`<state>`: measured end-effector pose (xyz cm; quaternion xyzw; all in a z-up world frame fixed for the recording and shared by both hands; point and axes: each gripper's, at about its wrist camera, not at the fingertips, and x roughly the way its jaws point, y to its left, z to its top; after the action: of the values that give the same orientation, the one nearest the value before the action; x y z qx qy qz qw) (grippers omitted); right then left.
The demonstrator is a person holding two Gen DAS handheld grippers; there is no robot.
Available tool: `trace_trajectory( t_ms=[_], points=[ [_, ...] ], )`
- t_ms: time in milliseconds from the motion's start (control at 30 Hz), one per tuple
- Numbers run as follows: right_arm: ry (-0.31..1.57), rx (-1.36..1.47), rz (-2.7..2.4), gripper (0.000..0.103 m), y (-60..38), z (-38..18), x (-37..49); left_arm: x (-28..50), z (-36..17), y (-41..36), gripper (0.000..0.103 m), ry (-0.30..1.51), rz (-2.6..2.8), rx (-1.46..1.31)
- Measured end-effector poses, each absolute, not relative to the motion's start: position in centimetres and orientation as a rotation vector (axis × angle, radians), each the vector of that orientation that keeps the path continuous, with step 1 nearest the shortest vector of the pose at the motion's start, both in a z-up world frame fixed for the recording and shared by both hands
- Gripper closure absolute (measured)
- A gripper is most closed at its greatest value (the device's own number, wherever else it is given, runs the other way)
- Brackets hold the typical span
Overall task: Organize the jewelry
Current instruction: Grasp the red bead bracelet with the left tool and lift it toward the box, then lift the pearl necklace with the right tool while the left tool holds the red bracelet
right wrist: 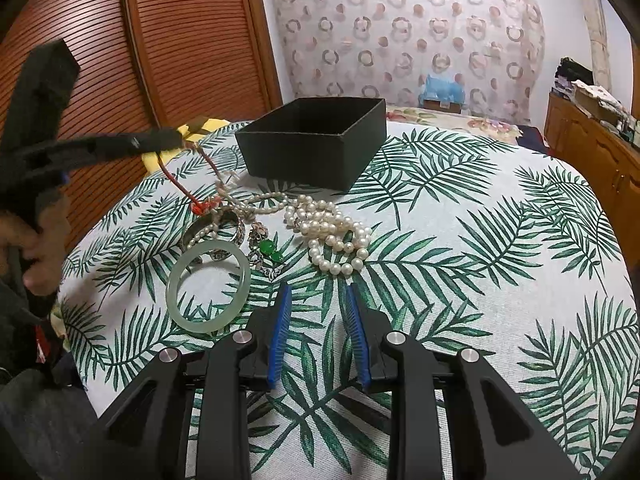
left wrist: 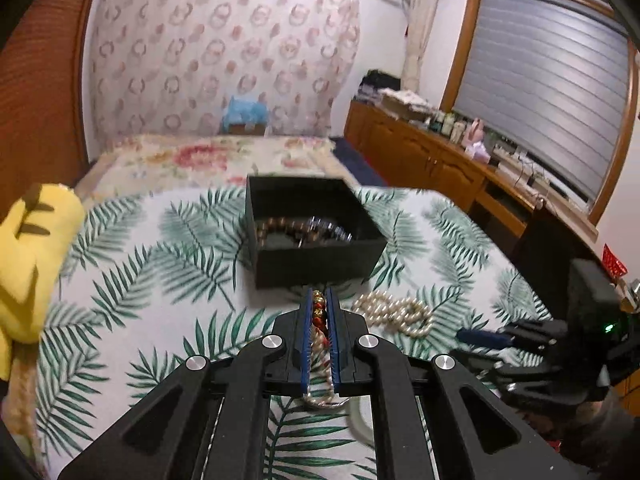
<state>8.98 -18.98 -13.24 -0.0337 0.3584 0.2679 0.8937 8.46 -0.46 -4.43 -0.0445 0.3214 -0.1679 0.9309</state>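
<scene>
Our left gripper (left wrist: 319, 304) was clamped on a red-corded necklace (right wrist: 192, 188); the black box (left wrist: 316, 236) lay straight ahead — nearer it than our right gripper (right wrist: 318, 300), which gaped empty.

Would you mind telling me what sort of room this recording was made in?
Most likely a home bedroom: a bed with a floral cover, a slatted wooden wardrobe, and a cluttered low cabinet under a window with blinds.

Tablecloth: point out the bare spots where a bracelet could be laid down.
Bare tablecloth lies right of the pearls and black box, out to the table's edge. Left of the pearls is crowded: jade bangle, green pendant, red cord.
</scene>
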Motion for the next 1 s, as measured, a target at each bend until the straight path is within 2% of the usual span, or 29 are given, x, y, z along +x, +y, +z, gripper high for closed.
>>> trace_trajectory(
  t_ms=[400,667,733,833,1000],
  points=[
    [0.745,-0.092,0.558,0.073,-18.5,-12.9,9.2,6.3,0.0,-0.4,0.097,0.534,-0.349,-0.060],
    [0.743,-0.169,0.531,0.073,-17.8,-12.0,11.8,6.1,-0.5,0.4,0.097,0.532,-0.343,-0.076],
    [0.765,-0.193,0.515,0.079,-17.7,-12.4,13.1,6.2,-0.7,0.6,0.097,0.534,-0.343,-0.080],
    [0.795,-0.214,0.502,0.084,-17.6,-13.2,14.6,6.2,-0.7,0.8,0.097,0.534,-0.341,-0.083],
    [0.839,-0.213,0.510,0.084,-17.4,-13.9,16.0,6.2,-0.7,0.9,0.097,0.536,-0.344,-0.083]
  ],
)
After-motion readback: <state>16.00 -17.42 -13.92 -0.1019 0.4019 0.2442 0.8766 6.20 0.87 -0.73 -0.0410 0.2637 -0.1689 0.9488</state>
